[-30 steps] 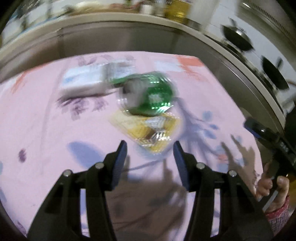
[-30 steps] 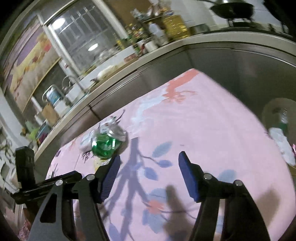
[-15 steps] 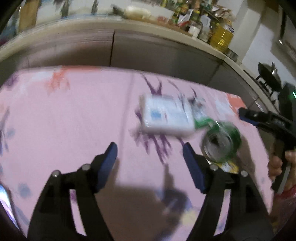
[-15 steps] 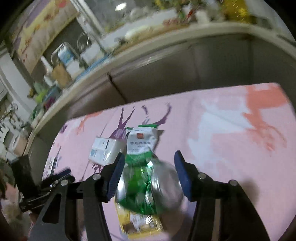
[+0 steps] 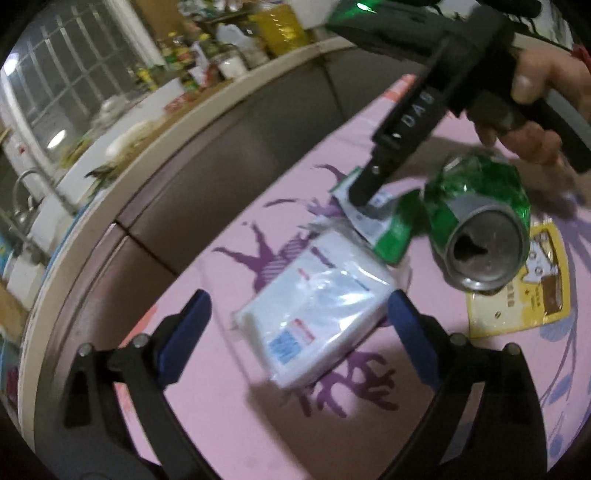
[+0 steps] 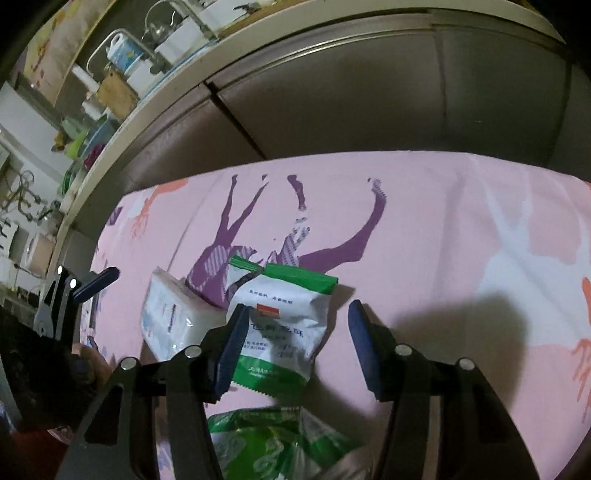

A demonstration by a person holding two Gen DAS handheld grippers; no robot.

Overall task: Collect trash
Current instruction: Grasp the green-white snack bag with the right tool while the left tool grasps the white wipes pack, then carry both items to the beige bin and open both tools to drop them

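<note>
Beside the crushed green can, the left gripper straddles the white tissue pack, fingers spread. The right gripper gapes around the green-white wrapper.

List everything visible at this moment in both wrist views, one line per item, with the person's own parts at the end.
tissue pack: 1, white with blue print, on the cloth between the left gripper's fingers
snack wrapper: 1, white and green, lying beside the tissue pack, between the right gripper's fingers
crushed can: 1, green and silver, on its side, open top toward the left camera
yellow packet: 1, yellow, flat on the cloth, partly under the can
tablecloth: 1, pink with purple, blue and orange prints, covering the table
counter: 1, pale top over dark cabinet doors, cluttered with kitchen items, behind the table
left gripper: 1, black with blue pads, open
right gripper: 1, black with blue pads, open
hand: 1, holding the right gripper's handle
</note>
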